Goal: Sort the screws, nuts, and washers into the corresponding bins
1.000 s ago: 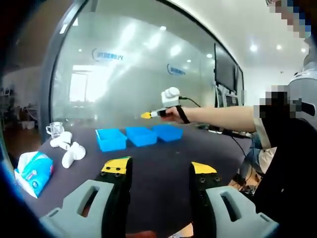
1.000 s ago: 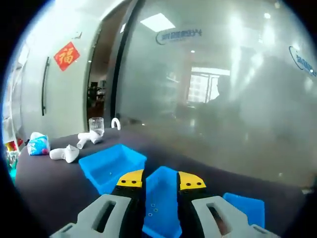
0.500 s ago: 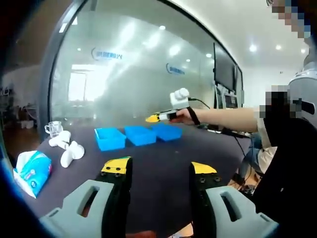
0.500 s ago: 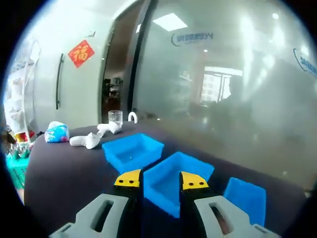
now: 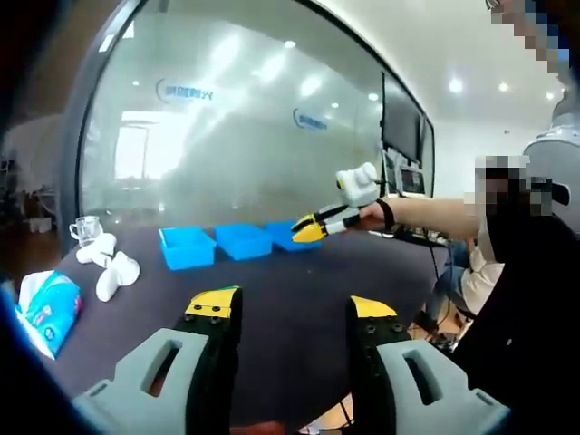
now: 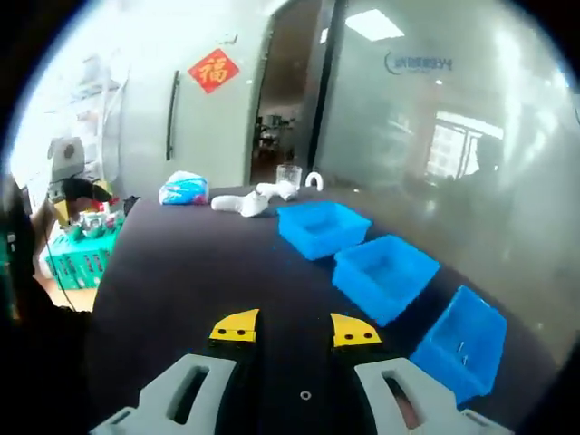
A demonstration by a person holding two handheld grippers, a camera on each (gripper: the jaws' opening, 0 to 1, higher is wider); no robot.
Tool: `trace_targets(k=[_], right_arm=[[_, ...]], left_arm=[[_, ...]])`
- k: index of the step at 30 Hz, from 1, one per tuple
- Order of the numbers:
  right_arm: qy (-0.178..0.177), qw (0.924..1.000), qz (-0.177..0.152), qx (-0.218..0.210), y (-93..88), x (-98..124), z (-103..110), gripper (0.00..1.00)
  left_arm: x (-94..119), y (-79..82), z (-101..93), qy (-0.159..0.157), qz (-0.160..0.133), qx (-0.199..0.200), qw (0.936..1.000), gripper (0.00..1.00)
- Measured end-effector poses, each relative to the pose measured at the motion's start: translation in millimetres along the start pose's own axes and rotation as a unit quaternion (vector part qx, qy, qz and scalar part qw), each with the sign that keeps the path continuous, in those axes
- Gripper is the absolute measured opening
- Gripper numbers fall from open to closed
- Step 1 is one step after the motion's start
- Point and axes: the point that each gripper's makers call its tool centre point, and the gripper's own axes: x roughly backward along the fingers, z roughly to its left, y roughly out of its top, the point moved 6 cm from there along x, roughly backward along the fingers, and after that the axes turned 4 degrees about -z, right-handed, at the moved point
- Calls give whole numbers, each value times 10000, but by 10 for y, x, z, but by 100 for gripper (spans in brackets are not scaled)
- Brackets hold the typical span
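Three blue bins stand in a row on the dark table: in the left gripper view the left bin [image 5: 186,246], middle bin [image 5: 243,240] and right bin [image 5: 288,234]. In the right gripper view they are the far bin [image 6: 322,227], middle bin [image 6: 385,272] and near bin [image 6: 462,340], which holds a few tiny parts. A small ring-shaped part [image 6: 305,395] lies on the table between my right jaws. My right gripper [image 6: 294,328] is narrowly open over bare table, left of the bins. It also shows as the right gripper [image 5: 315,227], held by a hand. My left gripper [image 5: 292,308] is wide open, holding nothing.
A blue tissue pack [image 5: 45,304] and white crumpled objects [image 5: 109,267] lie at the table's left end, with a glass [image 5: 86,229] behind. A green box [image 6: 77,263] sits off the table's edge. A glass wall runs behind the table. A person stands at the right.
My right gripper has pulled back from over the middle bin to the bare table in front of the row, its jaw gap unchanged. The left gripper has stayed nearly still.
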Motion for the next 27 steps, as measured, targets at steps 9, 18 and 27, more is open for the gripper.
trace_targets(k=[9,18,27], right_arm=[[421,9964,719,181,-130,193,-58,23],[862,9834,1525,479,-285,189,-60,21],[1240,9620,2278,849,-471,55,-78,19]], left_arm=[[3,-10,-45,-42,56,-79,9999,44],[21,-44,-24,15,98,-83,9999,44],[44,-78,-12,58,113,-36,9999,44]])
